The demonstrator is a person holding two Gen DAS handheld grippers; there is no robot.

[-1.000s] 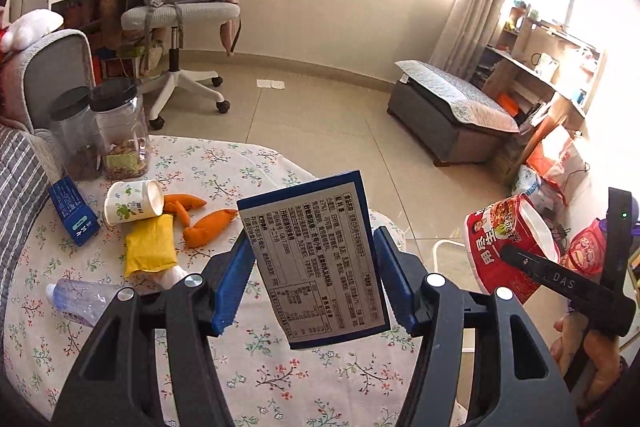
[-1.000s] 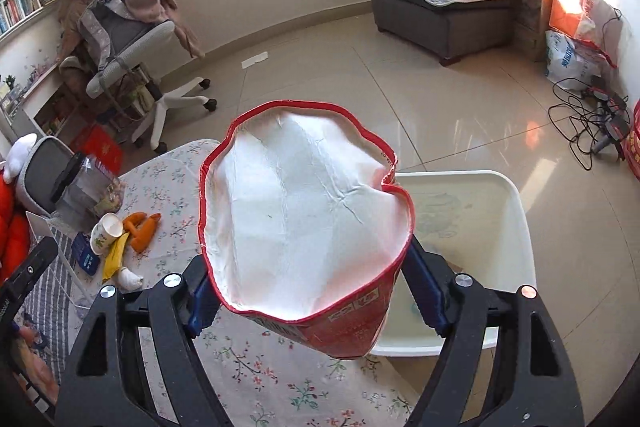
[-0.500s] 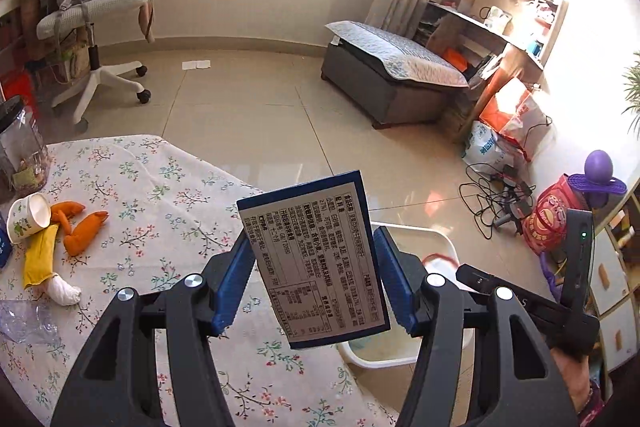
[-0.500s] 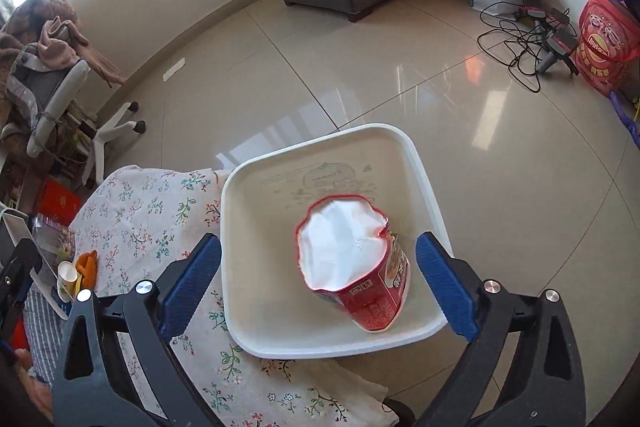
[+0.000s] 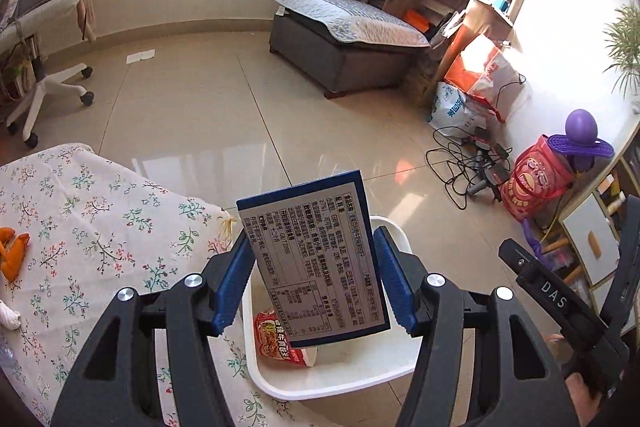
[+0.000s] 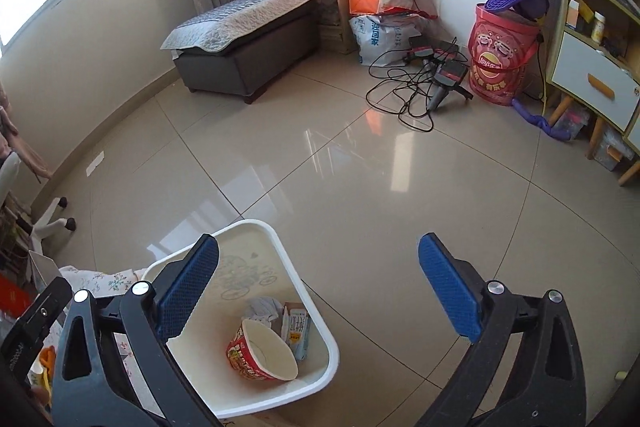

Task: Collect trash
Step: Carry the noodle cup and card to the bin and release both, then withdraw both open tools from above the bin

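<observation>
Already in the white bin point(image 6: 256, 399): red noodle cup point(image 6: 262, 355), small carton. Left gripper point(image 5: 316, 287) clamped on blue box point(image 5: 316, 259) above bin; right gripper point(image 6: 318, 291) wide apart, empty. Peels on table point(image 5: 80, 227) left.

Glossy beige tiled floor point(image 6: 360, 187) bearing white bin point(image 6: 320, 367), grey ottoman point(image 6: 248, 39), tangled cables point(image 6: 412, 83), red bucket point(image 6: 500, 55); floral-clothed table point(image 5: 100, 227) carrying orange scraps point(image 5: 14, 255).
</observation>
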